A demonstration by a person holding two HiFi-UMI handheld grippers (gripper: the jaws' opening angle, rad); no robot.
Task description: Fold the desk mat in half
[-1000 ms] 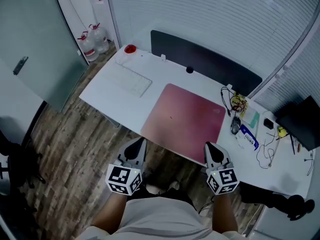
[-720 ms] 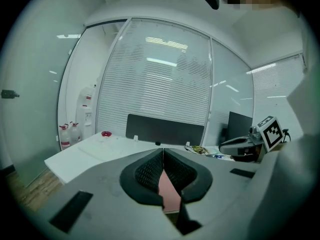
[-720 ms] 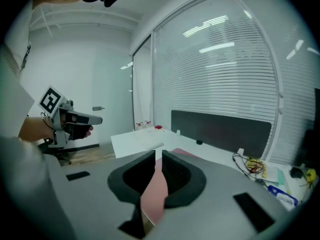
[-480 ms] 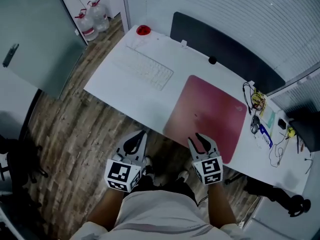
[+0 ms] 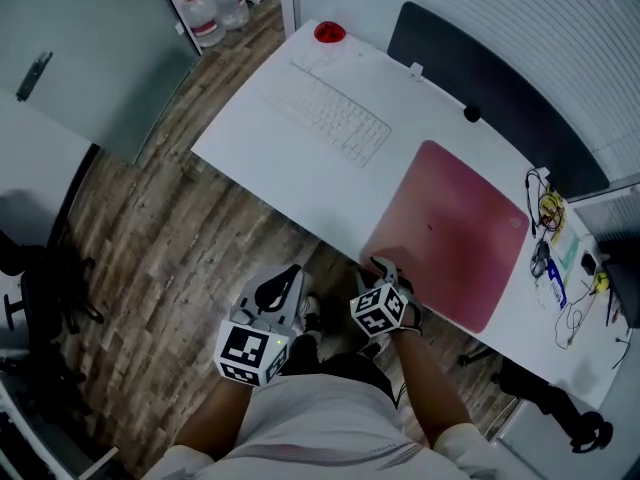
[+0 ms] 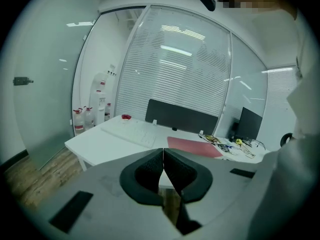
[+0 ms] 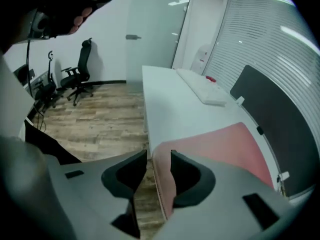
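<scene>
A pink desk mat (image 5: 455, 233) lies flat on the right half of the white desk (image 5: 270, 153). My right gripper (image 5: 383, 268) is at the mat's near left corner, at the desk's front edge. In the right gripper view the pink mat (image 7: 225, 144) edge runs into the gap of the right gripper (image 7: 159, 159); its jaws are opening and the pads stand clear of the mat. My left gripper (image 5: 283, 278) hangs over the floor in front of the desk, apart from the mat. The left gripper (image 6: 163, 156) is shut on nothing, and the mat (image 6: 192, 146) shows far beyond it.
A white keyboard (image 5: 340, 118) and a red object (image 5: 329, 34) lie on the desk's left half. A dark partition panel (image 5: 500, 98) lines the far edge. Cables and small items (image 5: 550, 233) crowd the right end. Water bottles (image 5: 215, 8) stand on the wood floor; an office chair (image 7: 80, 74) stands farther off.
My right gripper has moved left along the desk's front edge to the mat's near left corner, and its jaws have opened. The left gripper has stayed shut before the desk.
</scene>
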